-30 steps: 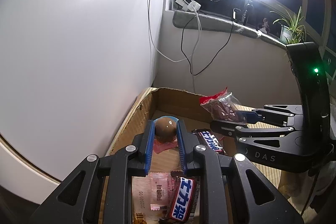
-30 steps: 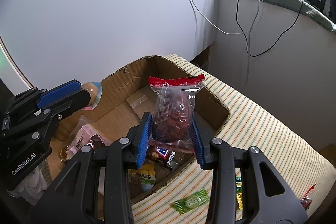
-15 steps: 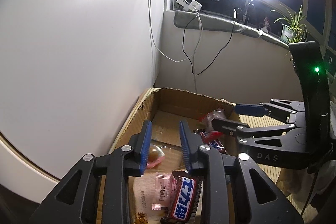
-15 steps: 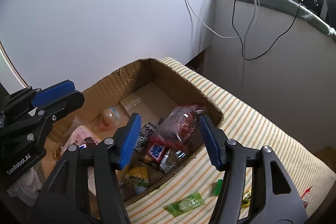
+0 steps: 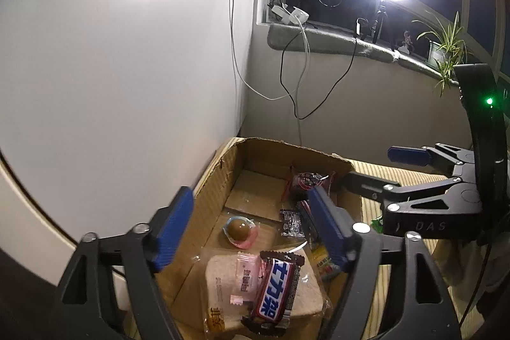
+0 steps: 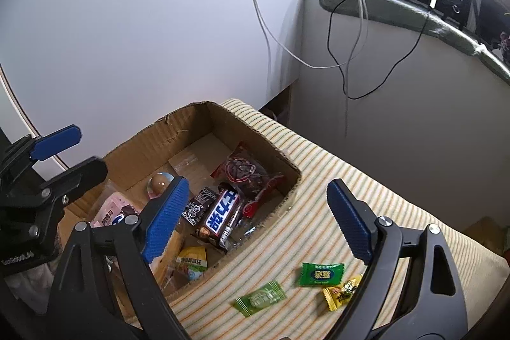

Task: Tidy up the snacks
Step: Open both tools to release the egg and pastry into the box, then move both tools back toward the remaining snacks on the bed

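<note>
Above the box [image 6: 153,145], both grippers hang wide open and hold nothing: the left gripper [image 5: 251,228] over its near half, the right gripper [image 6: 258,219] over its right rim. Inside the box lie a round brown sweet [image 5: 238,228] near the middle, a red date bag [image 6: 245,172] against the far right wall, two chocolate bars [image 6: 221,214], a bread pack [image 5: 223,292] and a yellow packet [image 6: 193,263]. On the striped cloth [image 6: 318,180] to the right lie two green candies [image 6: 322,273] and a gold candy [image 6: 342,292].
</note>
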The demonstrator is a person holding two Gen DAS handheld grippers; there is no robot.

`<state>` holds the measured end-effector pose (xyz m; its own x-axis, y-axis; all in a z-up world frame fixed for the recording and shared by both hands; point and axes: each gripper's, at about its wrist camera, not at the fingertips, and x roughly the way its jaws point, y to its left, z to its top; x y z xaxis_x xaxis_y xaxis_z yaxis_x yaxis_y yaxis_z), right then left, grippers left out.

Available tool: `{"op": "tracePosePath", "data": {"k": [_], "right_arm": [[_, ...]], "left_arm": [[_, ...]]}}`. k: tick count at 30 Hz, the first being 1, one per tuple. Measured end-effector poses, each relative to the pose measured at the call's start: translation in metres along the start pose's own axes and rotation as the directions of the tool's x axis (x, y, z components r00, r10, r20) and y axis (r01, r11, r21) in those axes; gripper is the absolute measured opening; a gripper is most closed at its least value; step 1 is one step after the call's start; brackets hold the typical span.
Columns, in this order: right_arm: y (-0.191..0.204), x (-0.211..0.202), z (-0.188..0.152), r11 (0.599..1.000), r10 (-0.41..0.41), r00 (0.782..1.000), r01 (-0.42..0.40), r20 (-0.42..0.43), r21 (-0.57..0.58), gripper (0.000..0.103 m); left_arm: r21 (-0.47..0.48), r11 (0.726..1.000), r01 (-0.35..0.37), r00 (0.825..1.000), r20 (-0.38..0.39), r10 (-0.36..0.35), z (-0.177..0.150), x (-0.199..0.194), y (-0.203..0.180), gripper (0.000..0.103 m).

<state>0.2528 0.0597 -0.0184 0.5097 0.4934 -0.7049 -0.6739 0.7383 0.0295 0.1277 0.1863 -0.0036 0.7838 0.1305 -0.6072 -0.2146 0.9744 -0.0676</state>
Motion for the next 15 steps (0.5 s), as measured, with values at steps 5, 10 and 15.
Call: {"op": "tracePosePath", "data": {"k": [5, 10, 15], "right_arm": [[-0.003, -0.011, -0.004, 1.0, -0.02, 1.0, 0.019, 0.008, 0.005, 0.092], [-0.006, -0.027, -0.01, 1.0, -0.027, 0.999, 0.027, 0.024, 0.01, 0.093], [-0.014, -0.044, -0.017, 0.999, -0.04, 0.998, 0.04, 0.043, 0.009, 0.093]], "left_arm": [[-0.008, 1.0, -0.005, 1.0, -0.005, 0.005, -0.002, -0.007, -0.003, 0.079], [-0.006, 1.0, 0.004, 1.0, 0.001, -0.004, -0.004, -0.016, -0.012, 0.079], [0.005, 1.0, 0.016, 1.0, 0.013, -0.016, -0.004, -0.026, -0.024, 0.079]]}}
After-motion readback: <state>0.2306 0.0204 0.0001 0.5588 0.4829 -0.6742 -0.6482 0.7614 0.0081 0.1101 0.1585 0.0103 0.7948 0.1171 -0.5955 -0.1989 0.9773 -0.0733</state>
